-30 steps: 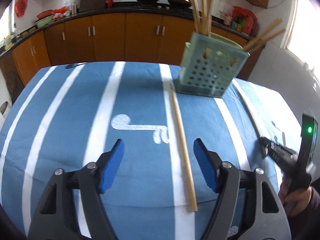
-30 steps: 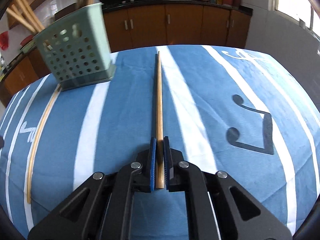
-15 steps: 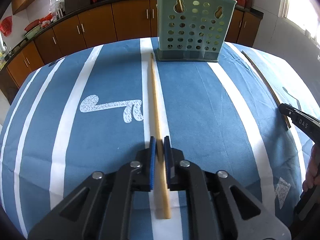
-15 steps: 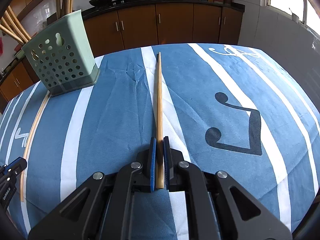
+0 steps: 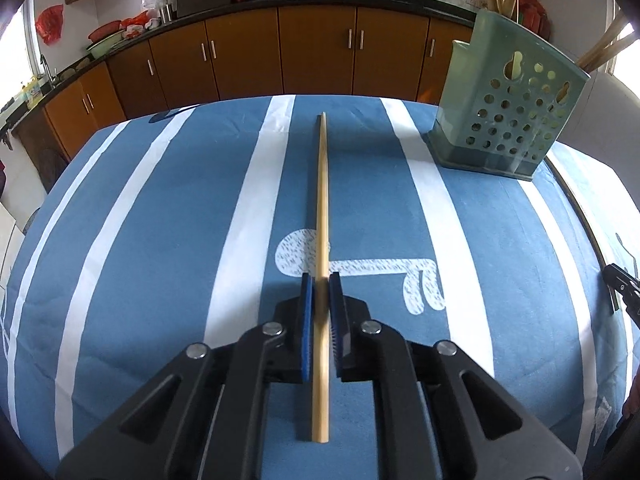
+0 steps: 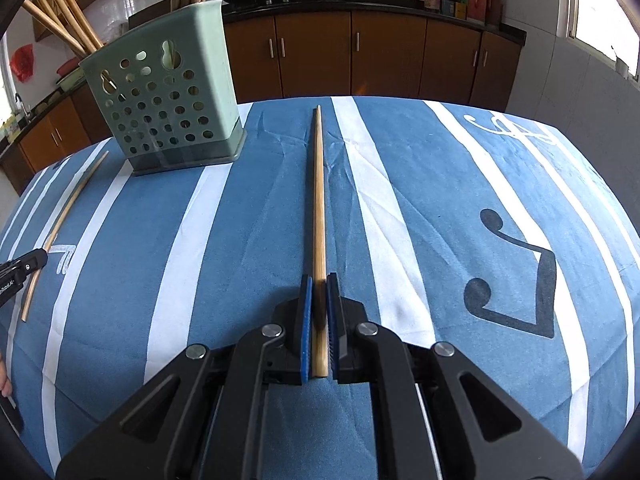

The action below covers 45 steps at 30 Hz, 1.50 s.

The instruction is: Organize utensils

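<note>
Both claws clamped on chopsticks

Left claw (image 5: 320, 300) pinches a pale wooden chopstick (image 5: 322, 208); right claw (image 6: 319, 300) pinches a darker wooden chopstick (image 6: 317, 200).

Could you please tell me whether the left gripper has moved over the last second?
Yes. The left gripper has closed on a chopstick and swung left: the green utensil holder, fixed on the tablecloth, now sits far right in its view.

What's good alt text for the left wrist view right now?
The left gripper is shut on a long wooden chopstick that points straight ahead over a blue-and-white striped tablecloth. A perforated green utensil holder with more sticks stands at the far right, and brown kitchen cabinets line the background.
</note>
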Each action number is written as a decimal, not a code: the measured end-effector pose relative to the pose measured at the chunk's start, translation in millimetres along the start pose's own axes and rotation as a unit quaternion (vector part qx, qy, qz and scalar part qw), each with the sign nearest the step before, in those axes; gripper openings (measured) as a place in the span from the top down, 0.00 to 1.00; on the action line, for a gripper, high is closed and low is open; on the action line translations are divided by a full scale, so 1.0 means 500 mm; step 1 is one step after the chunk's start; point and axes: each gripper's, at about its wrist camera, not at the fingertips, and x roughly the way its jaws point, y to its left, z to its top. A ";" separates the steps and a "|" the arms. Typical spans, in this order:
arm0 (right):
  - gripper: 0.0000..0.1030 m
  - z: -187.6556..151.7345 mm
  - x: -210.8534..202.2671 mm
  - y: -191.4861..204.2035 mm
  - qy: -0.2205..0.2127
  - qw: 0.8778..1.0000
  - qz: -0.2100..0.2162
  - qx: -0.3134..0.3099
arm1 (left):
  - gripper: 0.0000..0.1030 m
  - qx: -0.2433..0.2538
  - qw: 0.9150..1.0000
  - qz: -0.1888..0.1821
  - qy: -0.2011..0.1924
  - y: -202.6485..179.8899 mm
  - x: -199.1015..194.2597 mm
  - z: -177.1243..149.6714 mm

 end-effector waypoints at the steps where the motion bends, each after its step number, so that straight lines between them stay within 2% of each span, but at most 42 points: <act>1: 0.92 -0.001 0.000 -0.001 0.000 1.000 0.000 0.000 | 0.85 0.001 1.000 0.002 -0.003 0.000 0.000 -0.001; 10: 0.92 -0.003 0.001 -0.001 -0.001 1.000 0.000 0.001 | 0.79 -0.009 1.000 -0.006 -0.008 0.008 0.000 -0.001; 15: 0.91 -0.002 0.002 0.000 -0.001 1.000 -0.003 0.000 | 0.67 0.005 1.000 -0.014 -0.006 -0.005 0.002 -0.001; 34: 0.88 -0.002 0.001 -0.012 -0.001 1.000 0.008 0.014 | 0.66 -0.001 1.000 -0.023 -0.007 0.000 -0.001 -0.005; 40: 0.89 -0.013 -0.009 -0.010 0.000 1.000 0.014 0.010 | 0.71 0.013 1.000 -0.021 -0.006 0.000 -0.025 -0.037; 45: 0.90 -0.019 -0.015 -0.007 0.000 1.000 0.013 0.007 | 0.87 0.012 1.000 -0.018 -0.007 0.003 -0.040 -0.055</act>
